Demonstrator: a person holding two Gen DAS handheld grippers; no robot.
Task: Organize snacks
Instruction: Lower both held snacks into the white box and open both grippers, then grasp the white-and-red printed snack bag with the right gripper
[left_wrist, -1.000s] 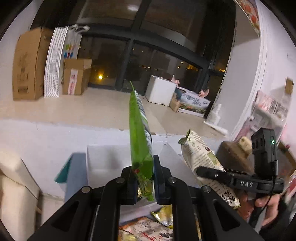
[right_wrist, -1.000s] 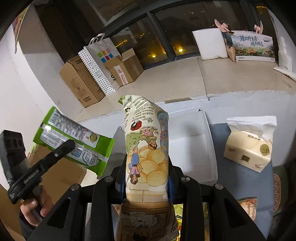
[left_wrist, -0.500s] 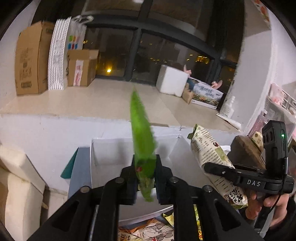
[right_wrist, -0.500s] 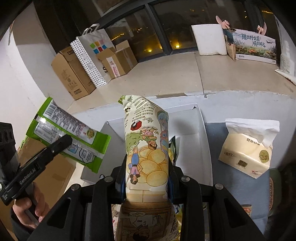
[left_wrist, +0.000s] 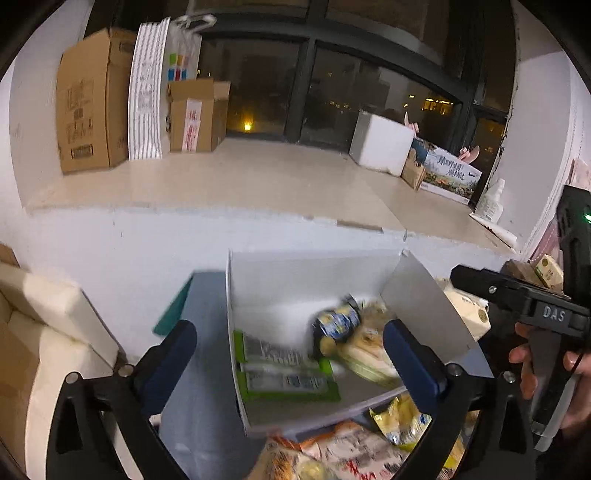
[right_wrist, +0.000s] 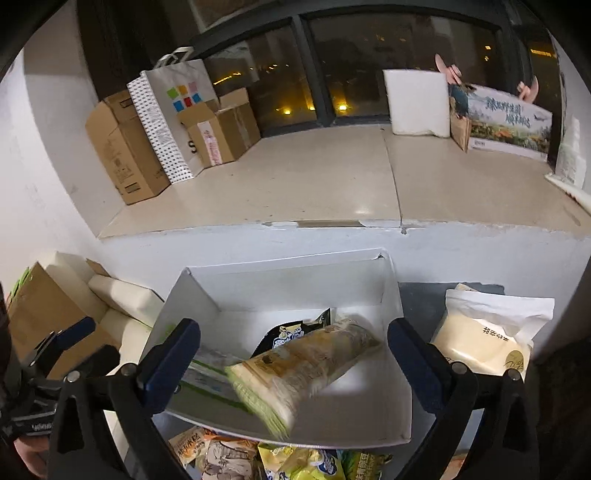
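Hovering over the white box (left_wrist: 421, 291), the left gripper (left_wrist: 291, 354) has its blue-padded fingers (left_wrist: 173, 350) spread wide w/ nothing between them. Right gripper (right_wrist: 295, 354) is likewise wide apart and holds nothing; in the left wrist view it shows at the right edge, held by a hand (left_wrist: 546, 373). Inside the box, the green packet (left_wrist: 284, 373) lies flat on the floor by the left wall, label side up. Beside it to the right is the tan chip bag (right_wrist: 303, 369), blurred, lying on its side and tilted, its near end at the box's front edge. A dark blue-and-yellow packet (right_wrist: 288, 336) sits behind it, partly covered. More snack packets (right_wrist: 295, 461) lie in a heap just in front of the box, on the near side. A cream pouch (right_wrist: 487, 332) stands just right of the box on the grey surface. Cardboard boxes (right_wrist: 122, 155) and a dotted paper bag (right_wrist: 166, 118) stand on the window ledge behind, well apart from the box.
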